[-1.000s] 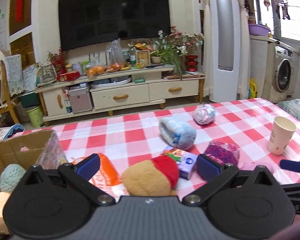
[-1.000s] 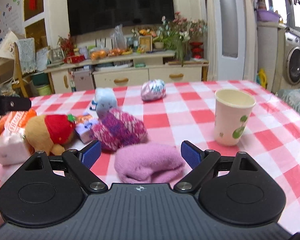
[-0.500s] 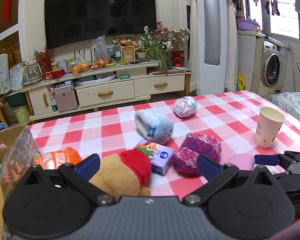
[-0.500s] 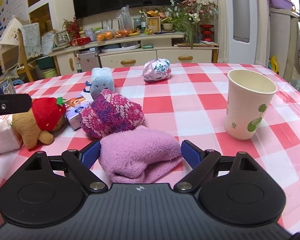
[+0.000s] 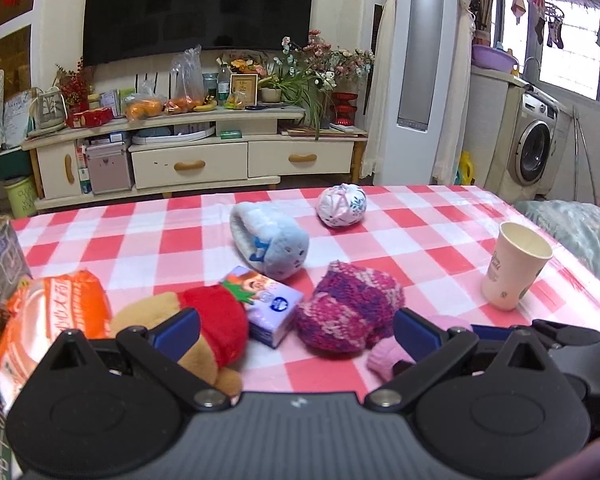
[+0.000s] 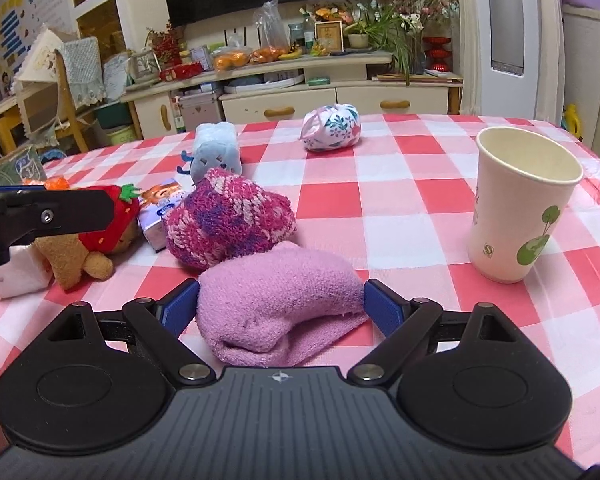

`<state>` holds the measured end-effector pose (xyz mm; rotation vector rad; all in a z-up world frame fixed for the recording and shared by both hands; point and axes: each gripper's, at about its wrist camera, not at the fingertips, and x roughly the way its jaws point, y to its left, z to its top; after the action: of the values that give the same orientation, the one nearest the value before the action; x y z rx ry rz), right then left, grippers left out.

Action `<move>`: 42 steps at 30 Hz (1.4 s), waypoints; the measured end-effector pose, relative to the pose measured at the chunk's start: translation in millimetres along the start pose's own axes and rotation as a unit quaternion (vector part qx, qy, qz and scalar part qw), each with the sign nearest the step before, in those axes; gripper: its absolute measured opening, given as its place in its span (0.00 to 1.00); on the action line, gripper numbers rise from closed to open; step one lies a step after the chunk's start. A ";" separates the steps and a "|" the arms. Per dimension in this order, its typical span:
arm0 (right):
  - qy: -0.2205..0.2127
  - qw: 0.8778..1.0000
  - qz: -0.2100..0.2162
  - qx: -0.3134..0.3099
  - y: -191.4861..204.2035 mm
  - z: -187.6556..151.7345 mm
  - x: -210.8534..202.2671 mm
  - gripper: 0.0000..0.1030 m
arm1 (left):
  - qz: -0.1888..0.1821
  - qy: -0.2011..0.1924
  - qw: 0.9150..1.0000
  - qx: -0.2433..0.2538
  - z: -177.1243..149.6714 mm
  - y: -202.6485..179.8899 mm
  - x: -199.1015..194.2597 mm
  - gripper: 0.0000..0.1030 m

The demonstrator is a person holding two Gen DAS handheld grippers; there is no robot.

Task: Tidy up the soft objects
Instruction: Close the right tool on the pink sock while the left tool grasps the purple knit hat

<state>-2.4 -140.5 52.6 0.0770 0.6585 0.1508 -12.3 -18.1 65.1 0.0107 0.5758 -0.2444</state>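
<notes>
Right gripper (image 6: 282, 306) wide around pink sock (image 6: 278, 304); left gripper (image 5: 294, 326) wide, empty.

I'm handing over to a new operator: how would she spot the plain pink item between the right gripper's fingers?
On the red-and-white checked tablecloth, find the tall white paper cup. Left of it lies a plain pink fuzzy folded sock, between the open right gripper fingers. Unlike the mottled magenta-and-purple knitted bundle touching it behind, it is one solid colour.
</notes>
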 end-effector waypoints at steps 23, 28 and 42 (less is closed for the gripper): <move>0.008 0.999 -0.039 -0.018 -27.1 -2.8 -15.9 0.91 | -0.018 0.034 0.999 0.018 10.4 -42.2 63.2 0.97; 0.012 0.999 -0.034 -0.015 -31.6 -3.3 -15.8 0.94 | -0.009 0.045 0.999 0.015 9.6 -43.9 75.8 0.86; 0.011 0.999 -0.030 -0.013 -31.8 -4.2 -12.0 1.00 | 0.008 0.060 0.998 0.030 10.7 -49.4 74.3 0.46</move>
<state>-10.7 -173.8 52.7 0.0301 0.6797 0.1017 42.3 -83.6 36.8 0.0896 0.6869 -0.2462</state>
